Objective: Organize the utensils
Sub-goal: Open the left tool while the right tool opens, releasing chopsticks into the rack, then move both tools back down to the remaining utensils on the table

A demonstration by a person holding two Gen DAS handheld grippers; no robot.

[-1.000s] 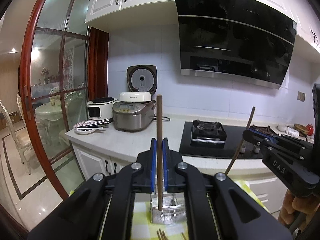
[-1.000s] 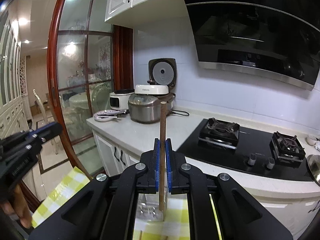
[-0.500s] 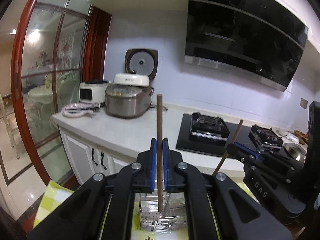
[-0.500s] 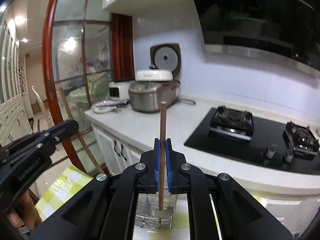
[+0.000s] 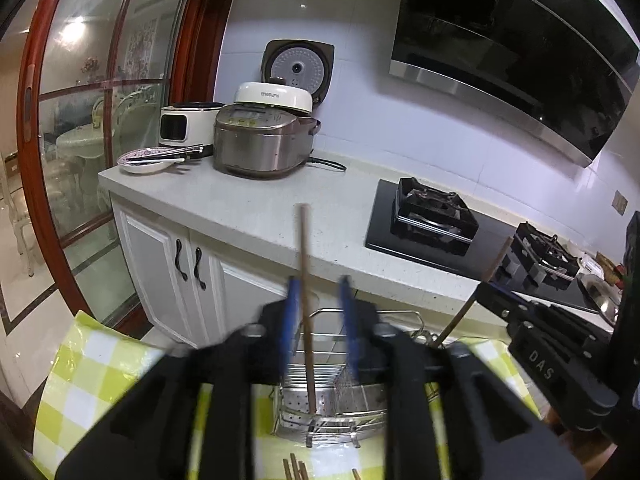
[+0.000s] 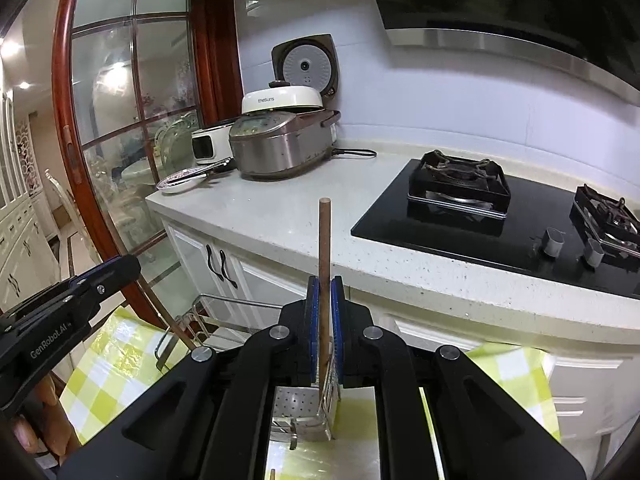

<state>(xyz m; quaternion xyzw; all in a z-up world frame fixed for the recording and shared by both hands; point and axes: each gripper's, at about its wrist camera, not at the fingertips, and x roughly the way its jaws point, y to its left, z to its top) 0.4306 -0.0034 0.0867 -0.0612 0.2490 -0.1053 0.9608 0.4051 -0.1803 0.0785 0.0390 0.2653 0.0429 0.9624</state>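
left wrist view: the black left gripper with blue pads (image 5: pixel 320 320) fills the lower centre, its jaws opening. a thin brown wooden chopstick (image 5: pixel 306 312) stands between them, apparently free of the pads, its tip down in the perforated steel utensil basket (image 5: pixel 332 404) on the yellow-green checked cloth (image 5: pixel 100 364). more chopsticks (image 5: pixel 294 468) lie at the bottom edge, still to sort.

right wrist view: the right gripper (image 6: pixel 325 320), lower centre, is clenched on a second upright brown chopstick (image 6: pixel 324 248), poised over the basket's mesh compartment (image 6: pixel 326 400); this one looks not yet delivered.
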